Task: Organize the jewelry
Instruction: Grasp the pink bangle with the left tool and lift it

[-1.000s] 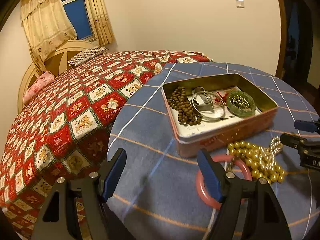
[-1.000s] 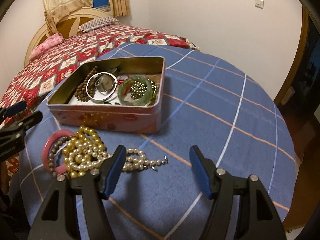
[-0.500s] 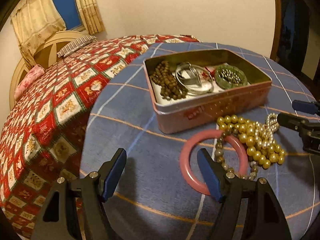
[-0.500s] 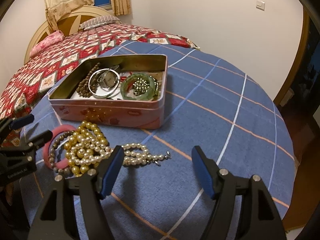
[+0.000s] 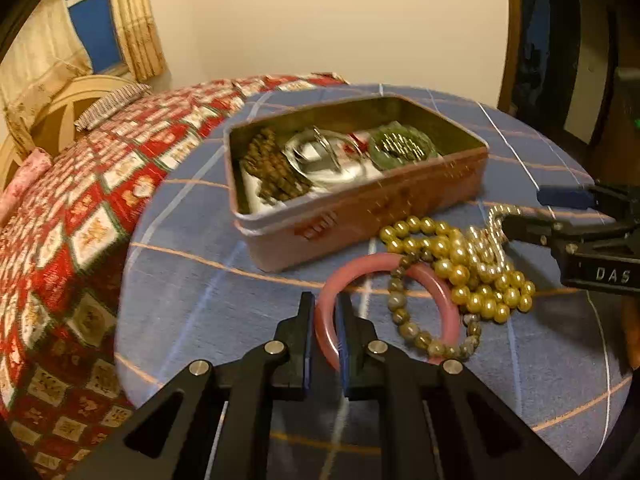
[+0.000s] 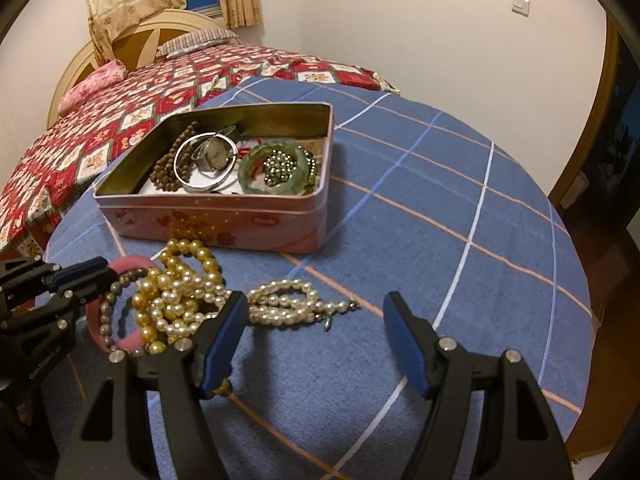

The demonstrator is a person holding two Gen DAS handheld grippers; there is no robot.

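While the pink rectangular metal tin [image 6: 216, 220] already holds several pieces, the left gripper [image 5: 325, 320] has just clamped the smooth pink bangle [image 5: 448, 300] in front of it; the right gripper [image 6: 316, 328] hangs wide open, empty; pearl strands [image 6: 288, 300] still wait.

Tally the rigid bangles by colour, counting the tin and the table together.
pink bangle: 1, on the cloth, gripped by the left gripper
green bangle: 1, in the tin
silver bangle: 1, in the tin
Total: 3
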